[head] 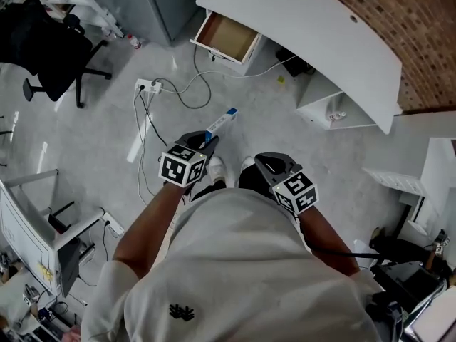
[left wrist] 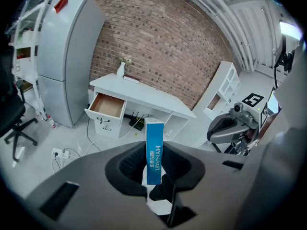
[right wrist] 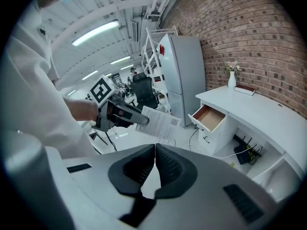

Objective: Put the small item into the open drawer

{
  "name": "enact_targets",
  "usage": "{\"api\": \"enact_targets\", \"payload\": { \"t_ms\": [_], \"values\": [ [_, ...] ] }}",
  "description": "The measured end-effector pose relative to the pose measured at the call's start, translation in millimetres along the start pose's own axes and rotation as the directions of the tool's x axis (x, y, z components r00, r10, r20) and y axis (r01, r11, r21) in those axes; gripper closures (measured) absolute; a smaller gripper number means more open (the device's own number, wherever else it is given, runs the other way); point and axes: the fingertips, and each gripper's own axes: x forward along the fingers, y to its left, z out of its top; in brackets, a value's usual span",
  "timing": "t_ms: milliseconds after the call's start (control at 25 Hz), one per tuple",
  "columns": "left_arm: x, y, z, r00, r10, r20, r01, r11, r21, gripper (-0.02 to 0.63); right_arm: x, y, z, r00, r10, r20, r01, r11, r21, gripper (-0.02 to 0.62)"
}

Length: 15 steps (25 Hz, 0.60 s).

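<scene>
Well short of the open drawer (head: 229, 38), I stand with the small item, a slim blue-and-white box (left wrist: 154, 150), pinched upright by its lower end between the jaws of my left gripper (head: 206, 143). The box's free end points toward the drawer, which juts out from under the white desk (head: 320, 30). Its brown floor is bare, with nothing inside that I can see. My right gripper (right wrist: 154, 168) hangs just as far from the drawer, jaws pressed together on nothing.

I judge this to be the carrying step: the box is gripped firmly but not yet delivered. The next move calls for walking up to the drawer, minding the cable (head: 187, 95) and power strip (head: 148, 86) on the floor short of it. Then the left gripper has to reach over the drawer's front edge and lower the box inside the walls before the jaws spread. Because I hold the long box by one end, laying it flat along the drawer should keep it from tipping out.
</scene>
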Motion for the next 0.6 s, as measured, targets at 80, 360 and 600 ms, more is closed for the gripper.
{"api": "enact_targets", "payload": {
  "t_ms": [80, 360, 600],
  "values": [
    [8, 21, 10, 1.0, 0.017, 0.002, -0.017, 1.0, -0.011, 0.515, 14, -13, 8, 1.0, 0.012, -0.015, -0.012, 1.0, 0.002, 0.565],
    [50, 84, 64, 0.996, 0.085, -0.018, -0.086, 0.996, -0.038, 0.515, 59, -84, 56, 0.997, 0.08, -0.023, -0.08, 0.997, -0.001, 0.565],
    [100, 129, 143, 0.986, 0.162, -0.049, -0.164, 0.985, -0.048, 0.515, 82, -179, 122, 0.99, 0.139, -0.016, -0.139, 0.989, -0.044, 0.563]
  ]
}}
